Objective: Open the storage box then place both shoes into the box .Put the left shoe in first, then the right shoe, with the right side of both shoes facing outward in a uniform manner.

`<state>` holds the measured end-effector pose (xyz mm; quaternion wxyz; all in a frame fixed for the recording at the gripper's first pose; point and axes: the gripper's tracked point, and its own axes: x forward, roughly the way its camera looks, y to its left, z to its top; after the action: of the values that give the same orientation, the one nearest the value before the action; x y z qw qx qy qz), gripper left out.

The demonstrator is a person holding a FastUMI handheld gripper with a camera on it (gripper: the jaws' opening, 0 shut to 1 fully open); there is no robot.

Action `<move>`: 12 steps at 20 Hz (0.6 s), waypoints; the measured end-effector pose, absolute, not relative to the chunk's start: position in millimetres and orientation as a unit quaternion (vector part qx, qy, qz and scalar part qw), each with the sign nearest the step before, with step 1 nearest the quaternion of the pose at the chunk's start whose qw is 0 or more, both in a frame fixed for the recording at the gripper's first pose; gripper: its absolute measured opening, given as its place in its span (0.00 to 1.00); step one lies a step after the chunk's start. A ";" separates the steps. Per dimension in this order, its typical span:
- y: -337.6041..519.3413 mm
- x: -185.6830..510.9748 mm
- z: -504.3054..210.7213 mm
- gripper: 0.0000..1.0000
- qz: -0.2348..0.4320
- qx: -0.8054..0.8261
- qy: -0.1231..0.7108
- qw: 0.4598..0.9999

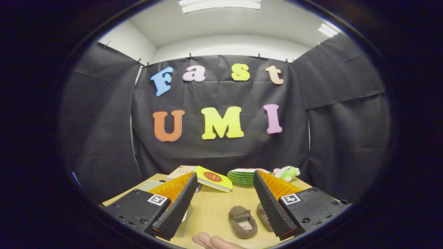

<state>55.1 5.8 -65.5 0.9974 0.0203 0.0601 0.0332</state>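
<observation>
Two small brown shoes lie on the wooden table [214, 211], toes pointing away from me. One shoe [243, 221] sits in plain sight between my fingers. The other shoe [263, 216] is to its right, half hidden behind my right finger [271, 204]. My gripper [225, 174] hovers above the table, open, with nothing between its fingers. A pale, flat-sided thing [185, 219], perhaps the storage box, pokes out from under my left finger [178, 204], mostly hidden. A person's fingers [214, 242] rest on the near table edge, just this side of the shoes.
Beyond the fingers, a yellow book [214, 178] lies tilted on other books [181, 171]. A green striped plush [242, 177] and a pink-and-green soft toy [287, 172] sit at the table's far edge, against the black cloth wall.
</observation>
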 end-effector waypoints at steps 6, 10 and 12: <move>42.5 114.5 -127.7 1.00 0.089 0.038 0.142 0.985; 72.1 142.0 -172.4 1.00 0.160 0.115 0.254 0.947; 82.0 153.6 -188.2 1.00 0.186 0.166 0.300 0.921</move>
<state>153.6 82.0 -188.2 0.9207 0.1662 0.3000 0.1860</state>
